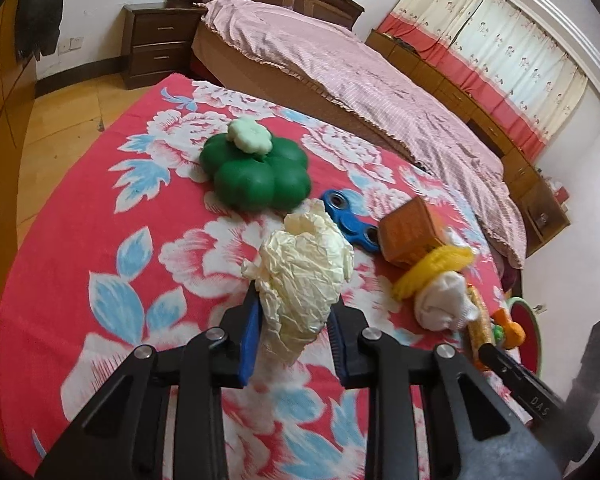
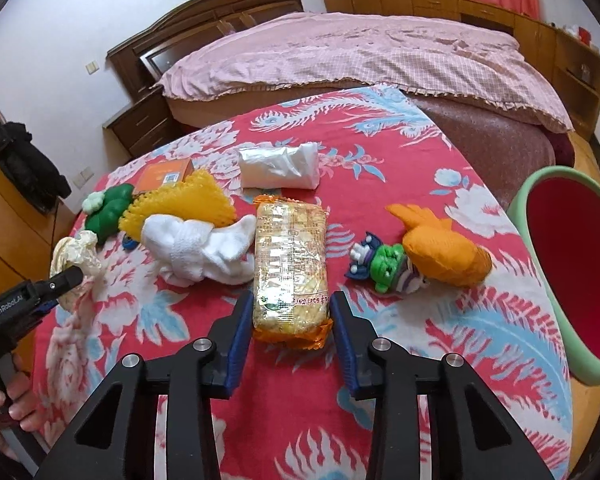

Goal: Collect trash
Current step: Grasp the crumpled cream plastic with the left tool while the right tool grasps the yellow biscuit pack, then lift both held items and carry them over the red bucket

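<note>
**two grippers on trash, bin empty at the bed's edge**

the bin [image 2: 520, 216], pale green outside and red inside, stands just off the right edge of the red floral blanket [image 2: 420, 152]; what shows of its inside holds nothing. the small orange box [image 1: 410, 232] lies on its side near the blanket's middle; whether anything is in it cannot be told.

the left gripper [image 1: 294, 324] has its blue pads pressed on a crumpled cream paper ball [image 1: 306, 264], which sits pinched between the fingers above the blanket near the left edge. the right gripper [image 2: 290, 322] straddles the near end of a yellow snack packet [image 2: 290, 264] lying flat near the front edge; the pads sit just beside its sides and whether they press cannot be told.

beyond the packet lie a white sock [image 2: 198, 250], a yellow net [image 2: 180, 204], a clear plastic bag [image 2: 278, 166], a green flower toy [image 1: 256, 174] and a blue spinner [image 1: 350, 216]. an orange plush [image 2: 444, 248] and a small green figure [image 2: 384, 266] lie between the packet and the bin. the near left of the blanket is bare cloth, and so is the front right corner beside the bin.
</note>
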